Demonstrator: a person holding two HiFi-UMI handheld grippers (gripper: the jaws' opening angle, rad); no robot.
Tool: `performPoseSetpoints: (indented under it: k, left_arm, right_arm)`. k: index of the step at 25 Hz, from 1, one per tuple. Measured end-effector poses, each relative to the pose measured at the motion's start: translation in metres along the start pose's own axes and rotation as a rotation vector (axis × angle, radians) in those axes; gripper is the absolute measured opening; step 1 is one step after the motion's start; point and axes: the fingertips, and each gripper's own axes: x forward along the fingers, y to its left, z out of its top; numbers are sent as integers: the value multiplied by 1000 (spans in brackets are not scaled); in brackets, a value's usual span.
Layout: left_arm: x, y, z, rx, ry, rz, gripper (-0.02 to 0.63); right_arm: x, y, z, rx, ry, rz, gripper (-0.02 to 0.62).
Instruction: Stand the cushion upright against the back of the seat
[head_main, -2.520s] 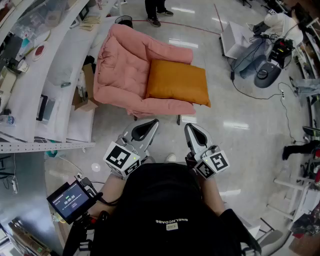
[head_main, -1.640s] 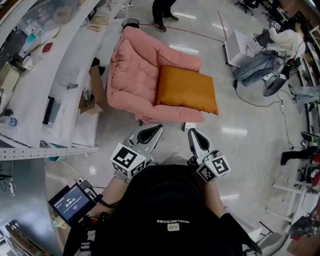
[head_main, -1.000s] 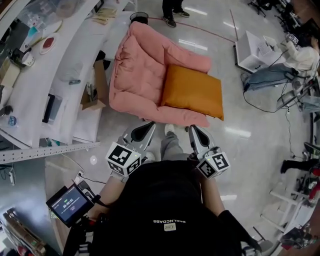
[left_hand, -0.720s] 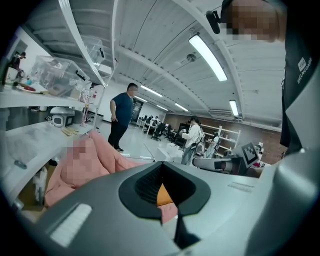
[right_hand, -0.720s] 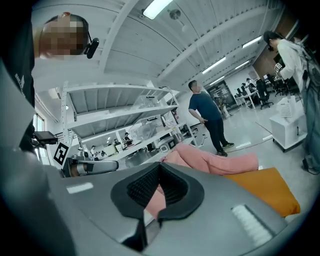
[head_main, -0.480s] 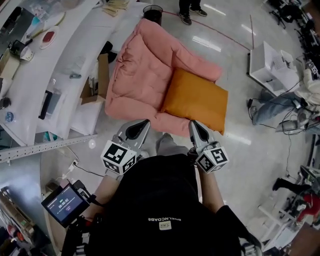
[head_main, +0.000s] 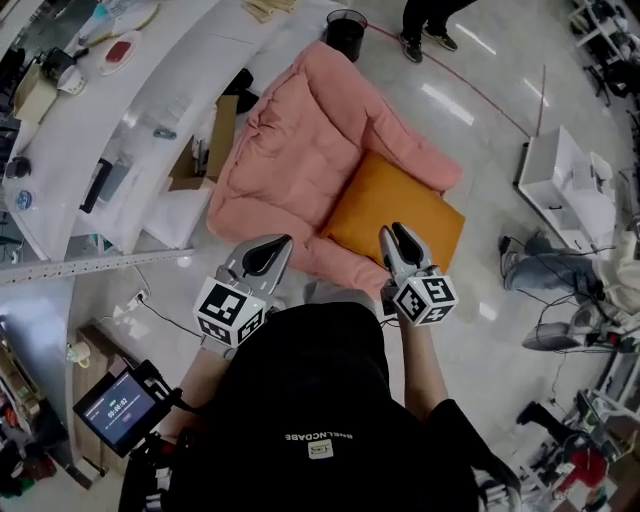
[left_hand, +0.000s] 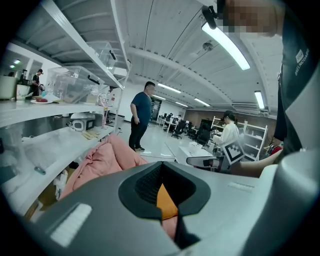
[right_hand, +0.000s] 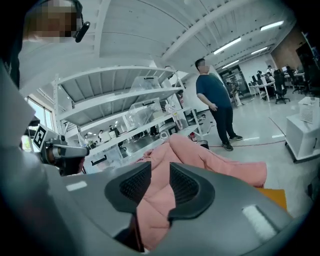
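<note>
**Head view: cushion flat on the armchair, both tongs empty**

The orange cushion (head_main: 395, 212) lay flat on the sitting part of the pink armchair (head_main: 285, 150), toward the chair's front edge and beside its right arm. It did not lean on the chair's back.

The right tongs (head_main: 400, 238) were nearest to it, and from above their tips showed over the cushion's near edge. Whether they touched it could not be told from there. In the right gripper view the jaws had just been opening and stood a little apart. Nothing was between them, and only the pink padding showed through the gap.

The left tongs (head_main: 266, 250) hung just in front of the armchair's near edge, left of the cushion. In the left gripper view their jaws were pressed together and held nothing. A sliver of orange and pink showed beyond them.

A cardboard box (head_main: 205, 150) stood on the floor by the chair's left side, under a long white desk (head_main: 90, 130) that carried small items. A black bin (head_main: 346, 30) stood behind the chair's back. A person in a dark top (right_hand: 215, 100) stood on the shiny floor (head_main: 480, 90) near the bin.
</note>
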Motion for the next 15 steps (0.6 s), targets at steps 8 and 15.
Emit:
performPoseSetpoints:
  k: [8, 15]
  left_arm:
    - [9, 10, -4, -38, 6, 161, 21]
    - [32, 20, -17, -85, 27, 257, 21]
  right_arm:
    - [52, -60, -23, -52, 171, 38, 209]
    - [102, -108, -61, -101, 345, 81, 274]
